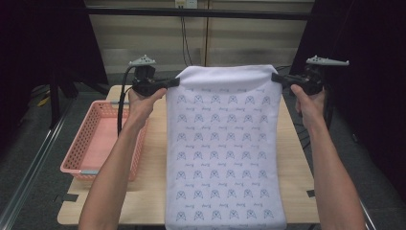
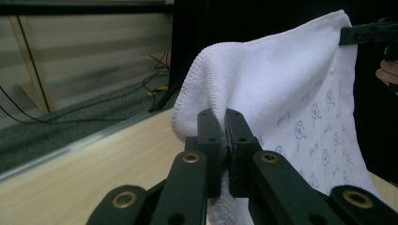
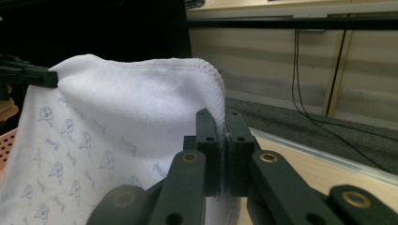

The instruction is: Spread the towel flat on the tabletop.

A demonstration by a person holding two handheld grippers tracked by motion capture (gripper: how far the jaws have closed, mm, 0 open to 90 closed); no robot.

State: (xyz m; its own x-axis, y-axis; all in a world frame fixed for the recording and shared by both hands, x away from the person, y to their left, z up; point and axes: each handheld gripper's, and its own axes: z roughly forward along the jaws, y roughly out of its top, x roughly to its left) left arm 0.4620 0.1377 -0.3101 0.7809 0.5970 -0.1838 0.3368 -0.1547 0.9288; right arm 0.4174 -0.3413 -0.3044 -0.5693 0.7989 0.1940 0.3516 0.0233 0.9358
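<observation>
**Both grippers clamped on towel corners, towel held up off table**

Table (image 1: 153,191): light wood, towel hangs in front of most of it in the high view. Pink basket (image 1: 95,139) sits on its left side, just outside the person's left forearm.

Towel (image 1: 222,143): white, printed with rows of small blue-grey figures and script. Stretched flat between the two grippers, top edge level and folded slightly over toward the far side, body hanging straight down past the bottom of the high view. Stitched hem visible along the edge.

Left gripper (image 1: 174,82): jaws fully closed, pinching the towel's top left corner. In the left gripper view (image 2: 224,124) the cloth is sandwiched between the pads, hem curling up and over them.

Right gripper (image 1: 276,77): same, jaws closed tight on the top right corner; right gripper view (image 3: 224,124) shows fabric pressed in the seam between the pads.

View differences: high view gives full pattern, the span and both forearms. Left gripper view looks across the towel to the other gripper's jaw tip at the far corner, plus the table edge and floor cables beyond. Right gripper view shows a bit of the basket at lower left
</observation>
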